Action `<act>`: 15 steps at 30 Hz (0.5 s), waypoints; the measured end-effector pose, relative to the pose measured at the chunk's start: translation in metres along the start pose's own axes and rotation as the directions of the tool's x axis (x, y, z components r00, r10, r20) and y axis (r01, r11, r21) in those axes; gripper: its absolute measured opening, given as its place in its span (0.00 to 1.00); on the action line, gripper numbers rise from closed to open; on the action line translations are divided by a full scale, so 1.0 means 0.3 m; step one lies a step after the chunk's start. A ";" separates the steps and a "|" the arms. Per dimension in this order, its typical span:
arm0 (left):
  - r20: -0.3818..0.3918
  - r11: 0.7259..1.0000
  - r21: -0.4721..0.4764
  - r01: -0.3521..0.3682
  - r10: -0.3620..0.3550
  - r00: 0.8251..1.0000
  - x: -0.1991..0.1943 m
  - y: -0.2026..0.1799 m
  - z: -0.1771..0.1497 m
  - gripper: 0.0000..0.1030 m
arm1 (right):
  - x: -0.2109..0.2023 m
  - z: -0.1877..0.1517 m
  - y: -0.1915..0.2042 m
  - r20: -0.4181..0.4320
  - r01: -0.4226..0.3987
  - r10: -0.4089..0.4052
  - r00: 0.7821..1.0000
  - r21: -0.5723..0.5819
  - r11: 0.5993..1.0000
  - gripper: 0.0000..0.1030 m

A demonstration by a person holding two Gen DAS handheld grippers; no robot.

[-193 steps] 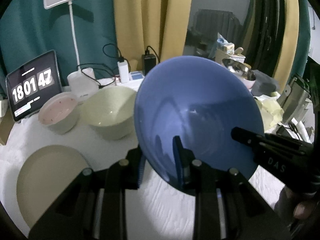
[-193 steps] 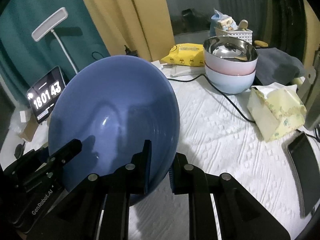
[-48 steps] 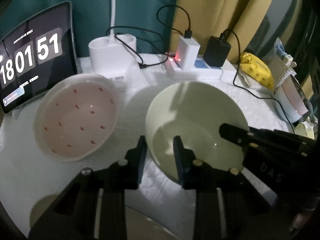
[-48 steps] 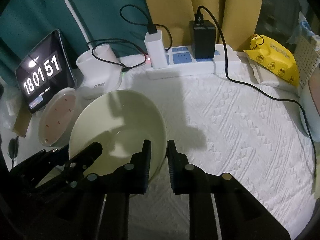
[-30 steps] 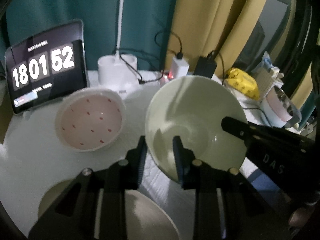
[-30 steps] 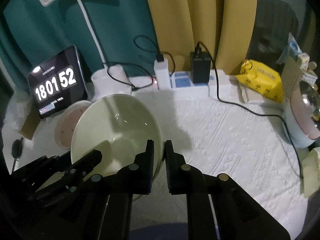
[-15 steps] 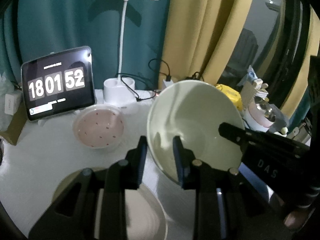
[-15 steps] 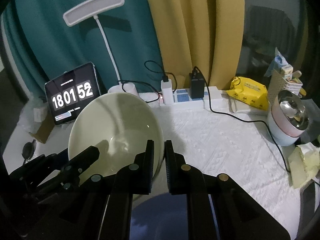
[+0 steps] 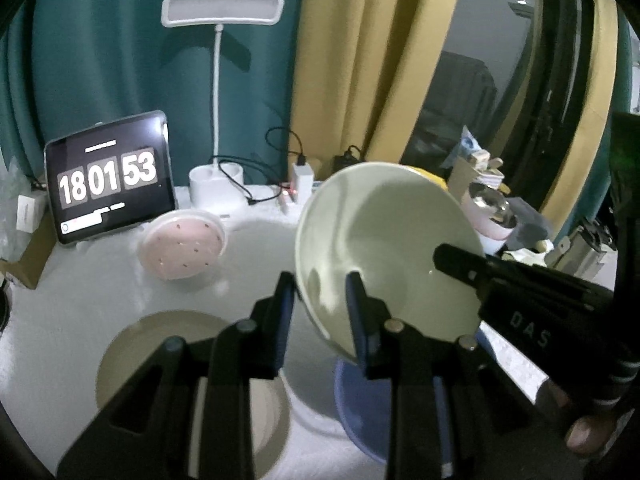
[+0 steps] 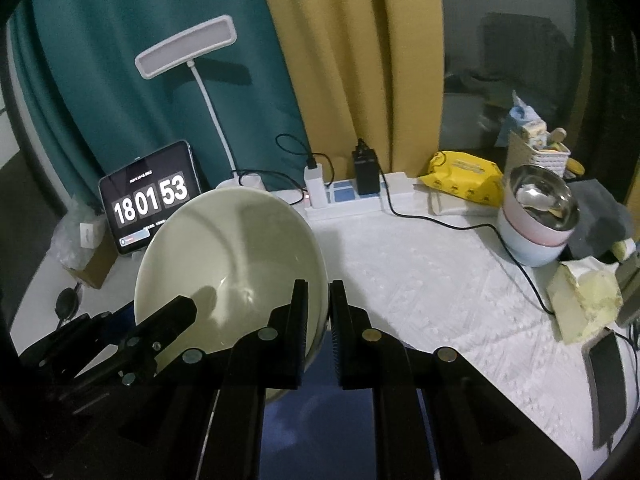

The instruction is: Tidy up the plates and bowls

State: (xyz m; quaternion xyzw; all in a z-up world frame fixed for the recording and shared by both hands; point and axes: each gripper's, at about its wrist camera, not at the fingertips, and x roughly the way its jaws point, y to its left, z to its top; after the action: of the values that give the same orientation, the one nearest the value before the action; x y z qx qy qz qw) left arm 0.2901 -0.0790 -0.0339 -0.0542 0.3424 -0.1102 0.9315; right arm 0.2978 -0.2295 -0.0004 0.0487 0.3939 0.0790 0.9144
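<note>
**Pale green bowl held on both sides above the blue bowl**

My left hand-held gripper (image 9: pixel 320 300) is clamped on the near-left rim of the pale green bowl (image 9: pixel 384 248), one finger inside, one outside. My right hand-held gripper (image 10: pixel 318 312) pinches the opposite rim the same way. The bowl is lifted off the surface and tipped, its opening facing back toward me and up.

Directly beneath it sits the blue bowl (image 9: pixel 352 400), partly hidden by my fingers. At 7 o'clock of the green bowl in the left wrist view lies the beige plate (image 9: pixel 132 356), flat on the surface. At 10 o'clock stands the pink speckled bowl (image 9: pixel 182 248), upright, just in front of the tablet clock (image 9: pixel 108 178). The desk lamp (image 9: pixel 220 12) rises behind it, with the power strip (image 10: pixel 352 196) along the back edge.

At 2 o'clock in the right wrist view are stacked bowls (image 10: pixel 536 216) topped with a steel one, near the yellow packet (image 10: pixel 464 176). The white textured surface (image 10: pixel 432 280) backs onto teal and mustard curtains.
</note>
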 end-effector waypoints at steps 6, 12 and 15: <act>-0.006 1.000 0.020 0.006 -0.006 1.000 -0.024 -0.052 -0.035 0.26 | -0.045 -0.035 -0.033 0.005 0.009 -0.009 1.000 0.017 1.000 0.11; -0.020 0.999 0.038 0.014 -0.013 1.000 -0.035 -0.093 -0.072 0.26 | -0.079 -0.083 -0.065 0.003 0.017 -0.017 1.000 0.031 0.999 0.11; -0.032 0.999 0.041 0.017 -0.016 0.999 -0.035 -0.110 -0.097 0.26 | -0.087 -0.113 -0.084 -0.005 0.021 -0.021 1.000 0.035 0.999 0.11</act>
State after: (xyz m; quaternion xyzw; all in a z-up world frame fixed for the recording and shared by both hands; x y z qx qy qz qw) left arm 0.2579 -0.1092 -0.0436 -0.0360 0.3544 -0.1257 0.9259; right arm 0.2581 -0.2580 -0.0087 0.0605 0.3981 0.0624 0.9132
